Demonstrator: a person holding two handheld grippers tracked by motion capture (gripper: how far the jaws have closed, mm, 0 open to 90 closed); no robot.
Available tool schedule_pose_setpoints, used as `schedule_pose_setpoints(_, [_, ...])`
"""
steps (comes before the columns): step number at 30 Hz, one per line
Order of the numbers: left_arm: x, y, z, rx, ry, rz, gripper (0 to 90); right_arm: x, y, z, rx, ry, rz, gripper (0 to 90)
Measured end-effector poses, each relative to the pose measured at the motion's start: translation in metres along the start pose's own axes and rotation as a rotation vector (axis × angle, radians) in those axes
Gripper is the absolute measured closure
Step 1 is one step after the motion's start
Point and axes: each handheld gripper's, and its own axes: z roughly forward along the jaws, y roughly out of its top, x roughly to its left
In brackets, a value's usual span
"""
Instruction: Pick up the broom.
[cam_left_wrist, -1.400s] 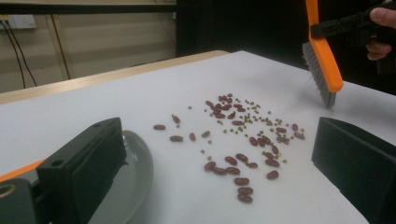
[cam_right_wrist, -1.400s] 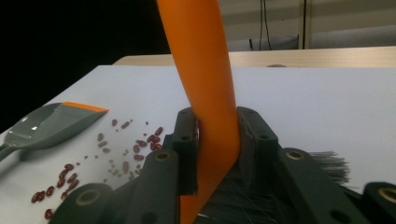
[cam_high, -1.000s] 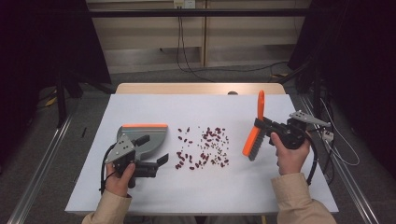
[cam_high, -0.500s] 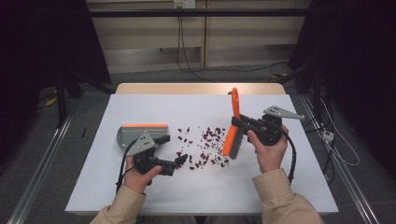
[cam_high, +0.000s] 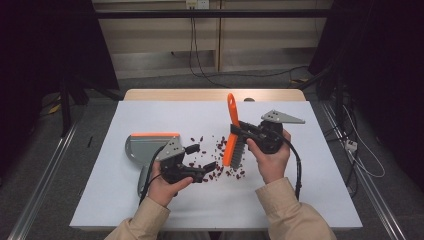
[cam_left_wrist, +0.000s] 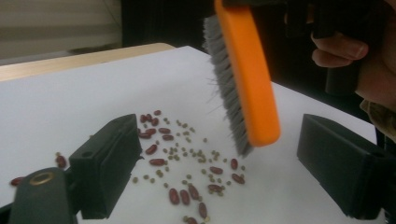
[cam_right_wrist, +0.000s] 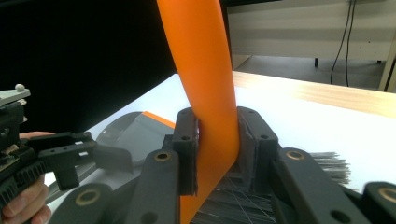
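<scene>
The orange plastic hand brush with grey bristles (cam_high: 233, 142) is clamped in the right hand-held gripper (cam_high: 245, 131), bristles held over scattered red and green beans (cam_high: 220, 150) on the white tabletop (cam_high: 300, 190). The left hand-held gripper (cam_high: 202, 162), jaws wide yet just closing, holds nothing; the grey dustpan with orange lip (cam_high: 142, 147) lies beside it. Sweeping is judged begun; the dustpan needs grasping next.

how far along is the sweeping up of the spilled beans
Done: the right gripper is clamped on the orange brush, its bristles down by the beans. In hand: the left gripper, jaws just closing with nothing between them, hovers over the beans, apart from the dustpan. Left: all the beans lie scattered on the table; the dustpan looks empty.
</scene>
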Motion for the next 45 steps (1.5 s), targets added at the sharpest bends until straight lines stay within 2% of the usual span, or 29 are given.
schedule_pose_setpoints(2, [-0.001, 0.000, 0.002, 0.005, -0.002, -0.001, 16.1, 0.002, 0.000, 0.002, 0.002, 0.000, -0.008, 71.1])
schedule_pose_setpoints(7, [-0.006, -0.001, 0.014, 0.040, -0.009, -0.009, 25.6, 0.017, 0.004, 0.014, 0.014, 0.006, -0.056, 71.1])
schedule_pose_setpoints(9, [-0.008, -0.001, 0.016, 0.055, 0.003, 0.003, 33.0, 0.023, 0.005, 0.018, 0.019, 0.002, -0.084, 71.1])
schedule_pose_setpoints(13, [-0.007, -0.003, 0.019, 0.076, 0.029, -0.023, 42.2, 0.031, 0.005, 0.023, 0.029, 0.008, -0.109, 71.1])
schedule_pose_setpoints(16, [-0.006, -0.004, 0.018, 0.077, 0.022, -0.028, 51.2, 0.036, 0.005, 0.025, 0.034, 0.015, -0.116, 71.0])
schedule_pose_setpoints(18, [-0.007, -0.005, 0.018, 0.075, 0.005, -0.029, 60.7, 0.038, 0.004, 0.027, 0.035, 0.009, -0.124, 71.0])
schedule_pose_setpoints(19, [-0.007, -0.005, 0.018, 0.077, 0.012, -0.023, 66.0, 0.038, 0.004, 0.027, 0.036, 0.011, -0.121, 70.9])
schedule_pose_setpoints(24, [-0.006, -0.006, 0.015, 0.088, 0.064, -0.050, 69.2, 0.043, 0.003, 0.029, 0.042, 0.007, -0.137, 70.5])
schedule_pose_setpoints(26, [-0.004, -0.007, 0.013, 0.073, 0.081, -0.063, 70.4, 0.046, 0.004, 0.029, 0.038, 0.006, -0.151, 70.5])
schedule_pose_setpoints(30, [-0.004, -0.006, 0.010, 0.051, 0.104, -0.079, 70.9, 0.047, 0.005, 0.031, 0.016, 0.010, -0.142, 69.7])
schedule_pose_setpoints(32, [-0.003, -0.007, 0.008, 0.032, 0.116, -0.095, 70.9, 0.046, 0.005, 0.032, 0.012, 0.013, -0.132, 63.0])
schedule_pose_setpoints(35, [0.000, -0.007, 0.004, 0.019, 0.135, -0.100, 71.0, 0.047, 0.004, 0.033, 0.001, -0.012, -0.131, 46.0])
schedule_pose_setpoints(38, [0.001, -0.006, 0.001, 0.014, 0.159, -0.089, 70.9, 0.047, 0.001, 0.035, 0.004, -0.029, -0.107, 33.6])
schedule_pose_setpoints(40, [0.001, -0.006, 0.000, 0.013, 0.169, -0.089, 70.9, 0.046, -0.001, 0.036, 0.003, -0.025, -0.084, 28.3])
schedule_pose_setpoints(45, [0.001, -0.006, 0.000, 0.010, 0.190, -0.085, 70.9, 0.049, -0.008, 0.039, 0.014, -0.077, -0.073, 20.1])
